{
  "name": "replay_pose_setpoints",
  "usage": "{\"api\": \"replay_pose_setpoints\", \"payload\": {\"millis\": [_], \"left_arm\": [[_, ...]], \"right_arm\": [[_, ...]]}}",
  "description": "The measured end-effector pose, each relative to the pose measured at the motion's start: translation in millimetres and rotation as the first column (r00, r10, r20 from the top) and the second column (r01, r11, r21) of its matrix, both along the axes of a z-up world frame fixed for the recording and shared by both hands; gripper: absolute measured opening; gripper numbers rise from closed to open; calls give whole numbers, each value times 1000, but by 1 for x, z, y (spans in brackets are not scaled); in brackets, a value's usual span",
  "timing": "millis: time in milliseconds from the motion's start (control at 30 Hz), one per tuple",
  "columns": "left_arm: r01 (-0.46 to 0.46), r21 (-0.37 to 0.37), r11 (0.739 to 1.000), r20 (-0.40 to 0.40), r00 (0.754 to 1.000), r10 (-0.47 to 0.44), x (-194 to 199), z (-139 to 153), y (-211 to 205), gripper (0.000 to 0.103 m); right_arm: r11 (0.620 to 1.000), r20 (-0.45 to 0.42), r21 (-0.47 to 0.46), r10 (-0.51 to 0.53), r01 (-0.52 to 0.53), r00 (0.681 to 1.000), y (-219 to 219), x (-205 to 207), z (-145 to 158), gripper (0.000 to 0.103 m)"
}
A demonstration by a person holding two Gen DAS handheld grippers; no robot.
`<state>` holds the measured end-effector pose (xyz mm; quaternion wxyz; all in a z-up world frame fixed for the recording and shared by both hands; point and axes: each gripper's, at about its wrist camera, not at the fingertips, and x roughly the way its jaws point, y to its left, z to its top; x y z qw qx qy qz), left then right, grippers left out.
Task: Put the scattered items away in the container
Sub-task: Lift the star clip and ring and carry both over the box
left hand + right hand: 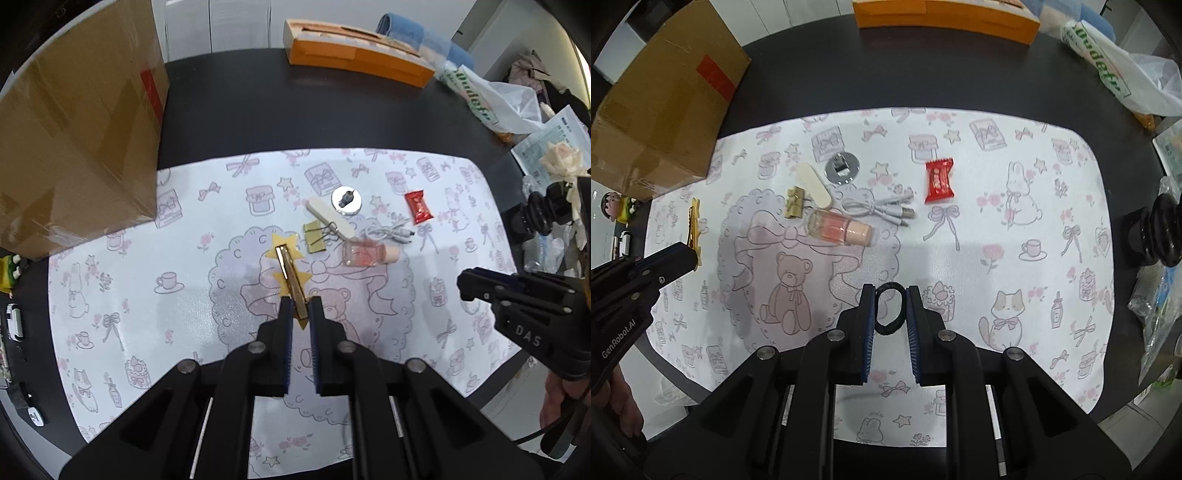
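Note:
My left gripper (300, 304) is shut on a gold hair clip with yellow stars (289, 268), lifted above the patterned mat (147, 295). The same clip (694, 225) shows beside the left gripper (689, 254) in the right wrist view. My right gripper (891, 291) is shut on a black hair tie (891, 308), also held off the mat. On the mat lie a small pink bottle (839, 230), a white cable (882, 210), a red candy packet (938, 181), a gold binder clip (795, 207), a cream oval piece (814, 184) and a silver disc (842, 167). A cardboard box (665, 107) stands at the left.
An orange box (354, 55) lies at the table's far edge, with a blue towel (417, 35) and a plastic bag (495, 99) to its right. Small toys (620, 206) sit left of the mat. A black stand (1161, 229) is at the right.

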<state>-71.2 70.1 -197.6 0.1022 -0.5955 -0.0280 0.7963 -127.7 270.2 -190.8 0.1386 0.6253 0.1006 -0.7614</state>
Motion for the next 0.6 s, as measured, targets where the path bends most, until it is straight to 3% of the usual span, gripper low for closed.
{"api": "replay_pose_setpoints", "payload": {"millis": [600], "left_arm": [[-67,6,998,-154,986,67,-13,109,-32,9]], "right_arm": [[993,-158,-60,94,-104,983,-64,-10,120,16]]}}
